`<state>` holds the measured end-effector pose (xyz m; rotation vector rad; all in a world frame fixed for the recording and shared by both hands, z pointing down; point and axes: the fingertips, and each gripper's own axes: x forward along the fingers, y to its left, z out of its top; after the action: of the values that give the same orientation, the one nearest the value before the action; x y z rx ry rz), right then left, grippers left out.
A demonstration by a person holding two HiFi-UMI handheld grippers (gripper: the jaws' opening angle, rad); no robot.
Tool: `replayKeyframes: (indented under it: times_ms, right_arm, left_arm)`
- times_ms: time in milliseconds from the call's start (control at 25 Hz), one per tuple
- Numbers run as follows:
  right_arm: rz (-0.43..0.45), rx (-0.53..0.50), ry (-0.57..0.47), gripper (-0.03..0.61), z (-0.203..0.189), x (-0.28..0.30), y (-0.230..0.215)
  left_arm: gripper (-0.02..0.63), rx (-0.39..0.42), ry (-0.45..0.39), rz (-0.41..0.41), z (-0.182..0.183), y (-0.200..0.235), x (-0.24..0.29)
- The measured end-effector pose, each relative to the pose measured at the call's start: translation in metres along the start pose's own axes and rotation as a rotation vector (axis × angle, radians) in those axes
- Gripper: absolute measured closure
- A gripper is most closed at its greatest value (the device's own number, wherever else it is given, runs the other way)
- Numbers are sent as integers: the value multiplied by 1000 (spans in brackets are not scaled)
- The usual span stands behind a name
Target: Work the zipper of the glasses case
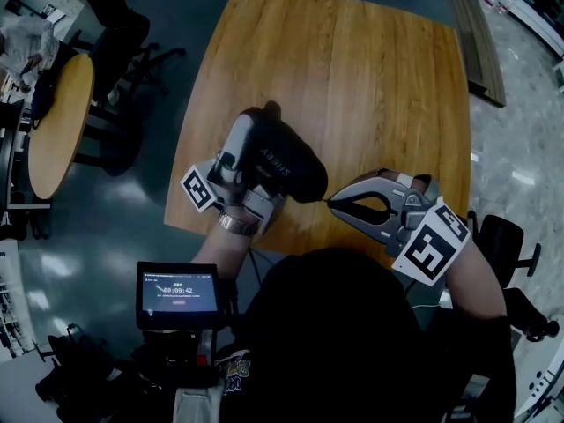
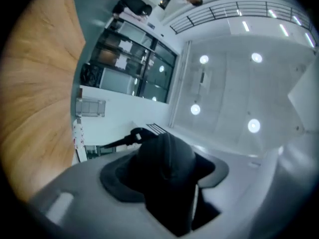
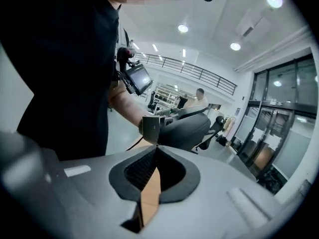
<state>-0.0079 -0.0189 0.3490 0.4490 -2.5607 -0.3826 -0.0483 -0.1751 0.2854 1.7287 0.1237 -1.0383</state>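
The black glasses case [image 1: 286,161] is off the wooden table [image 1: 352,69], tilted, and clamped across its width in my left gripper [image 1: 264,148]. In the left gripper view the case [image 2: 167,158] fills the gap between the wide-set jaws, and the pads press on it. My right gripper [image 1: 331,203] is shut, with its tips at the case's near right end. A thin dark tab, the zipper pull [image 1: 324,202], runs from there into the tips. In the right gripper view the closed tips [image 3: 157,146] meet just under the case [image 3: 184,128], and the pull itself is hidden.
A small screen [image 1: 179,293] hangs on the person's chest below the left hand. A round wooden side table [image 1: 57,122] and dark chairs [image 1: 132,55] stand to the left. The table's front edge [image 1: 291,236] lies under both grippers.
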Motion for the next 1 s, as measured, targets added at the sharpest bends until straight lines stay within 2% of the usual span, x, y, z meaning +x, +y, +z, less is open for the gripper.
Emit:
replayKeyframes:
  times_ms: [120, 280, 440, 520, 640, 800, 920, 1000]
  right_arm:
    - [-95, 85, -20, 575, -12, 9, -4]
    - [-193, 218, -69, 574, -24, 17, -7]
    - [-295, 346, -84, 572, -39, 28, -9]
    - [-356, 428, -113, 574, -46, 31, -12]
    - [-374, 515, -147, 574, -50, 33, -10]
    - [-407, 521, -179, 565, -52, 30, -9]
    - [-503, 595, -221, 445, -59, 14, -15]
    - [-585, 610, -218, 441, -65, 3, -23]
  left_arm:
    - [354, 33, -115, 96, 9, 17, -7]
    - [354, 81, -229, 209, 14, 33, -19]
    - [353, 153, -370, 375, 17, 53, -42]
    - [354, 184, -415, 435, 20, 61, -51]
    - [354, 176, -409, 458, 19, 67, -57]
    - [354, 190, -399, 452, 17, 70, -57]
    - [359, 231, -384, 463, 15, 72, -57]
    - [359, 240, -371, 473, 12, 74, -58]
